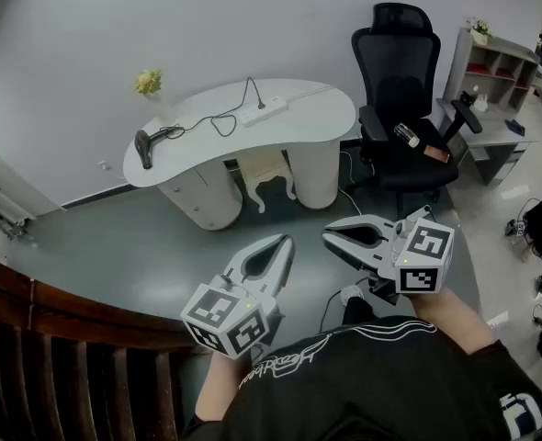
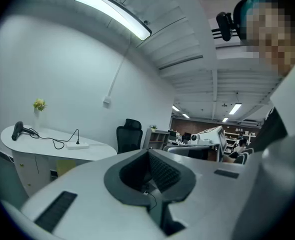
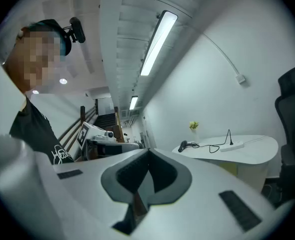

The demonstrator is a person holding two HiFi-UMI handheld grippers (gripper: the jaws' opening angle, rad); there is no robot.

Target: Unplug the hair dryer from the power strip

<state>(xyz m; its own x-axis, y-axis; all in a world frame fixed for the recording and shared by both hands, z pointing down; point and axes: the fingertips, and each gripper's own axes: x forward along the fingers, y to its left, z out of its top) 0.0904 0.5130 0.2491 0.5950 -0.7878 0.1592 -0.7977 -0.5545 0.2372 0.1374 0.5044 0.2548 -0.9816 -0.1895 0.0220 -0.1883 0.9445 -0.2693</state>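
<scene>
The left tongs (image 1: 280, 244) and the right tongs (image 1: 335, 237) are both clenched on nothing, side by side, well apart from the white curved counter (image 1: 319, 122). The black hair dryer (image 1: 143, 147) lies at the counter's left end. Its black plug (image 1: 260, 105) sits in the white power strip (image 1: 264, 112).

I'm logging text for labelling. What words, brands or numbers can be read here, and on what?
None reads clearly.
White script print on the person's black shirt: too blurred to read.
On the cubes of the left tongs and right tongs: square marker patterns only, no words.
</scene>
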